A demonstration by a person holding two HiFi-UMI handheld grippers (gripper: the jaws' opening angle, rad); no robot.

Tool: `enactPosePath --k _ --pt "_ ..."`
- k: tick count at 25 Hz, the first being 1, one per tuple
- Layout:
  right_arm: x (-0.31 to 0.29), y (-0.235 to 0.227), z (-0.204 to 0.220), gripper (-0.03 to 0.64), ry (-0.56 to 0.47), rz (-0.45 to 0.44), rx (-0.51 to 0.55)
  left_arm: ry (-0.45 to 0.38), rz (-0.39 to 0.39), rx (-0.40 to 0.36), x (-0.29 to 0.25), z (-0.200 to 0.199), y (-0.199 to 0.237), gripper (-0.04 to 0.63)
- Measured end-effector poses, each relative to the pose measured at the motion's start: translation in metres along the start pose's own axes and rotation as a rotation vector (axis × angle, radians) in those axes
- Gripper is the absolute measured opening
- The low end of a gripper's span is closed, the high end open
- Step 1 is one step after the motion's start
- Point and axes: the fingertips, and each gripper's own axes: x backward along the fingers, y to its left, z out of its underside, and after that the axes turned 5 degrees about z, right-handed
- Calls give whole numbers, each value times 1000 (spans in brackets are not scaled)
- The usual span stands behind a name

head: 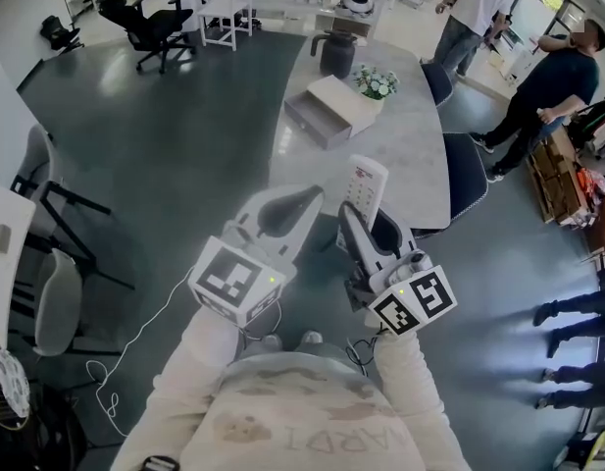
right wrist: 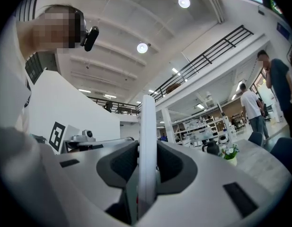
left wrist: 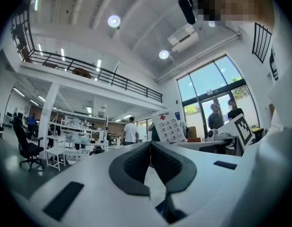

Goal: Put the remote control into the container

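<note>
My right gripper is shut on the white remote control, which sticks up and forward from its jaws over the near edge of the grey table. In the right gripper view the remote control stands edge-on between the dark pads. My left gripper hangs beside it on the left, shut with nothing in it; its pads meet at the tip. The remote control's button face shows in the left gripper view. The container, a pale open drawer box, sits farther back on the table.
A small pot of flowers stands by the container. Dark chairs line the table's right side. People stand at the far right. An office chair is at the back left, a white chair at my left.
</note>
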Motion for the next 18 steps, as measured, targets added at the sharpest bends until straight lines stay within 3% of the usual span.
enactPosePath --k 9,18 --pt "-24 -21 36 106 102 136 -38 -13 21 -13 21 16 14 12" --pt "-83 -82 58 104 158 145 -48 -12 -7 -3 -12 25 61 12"
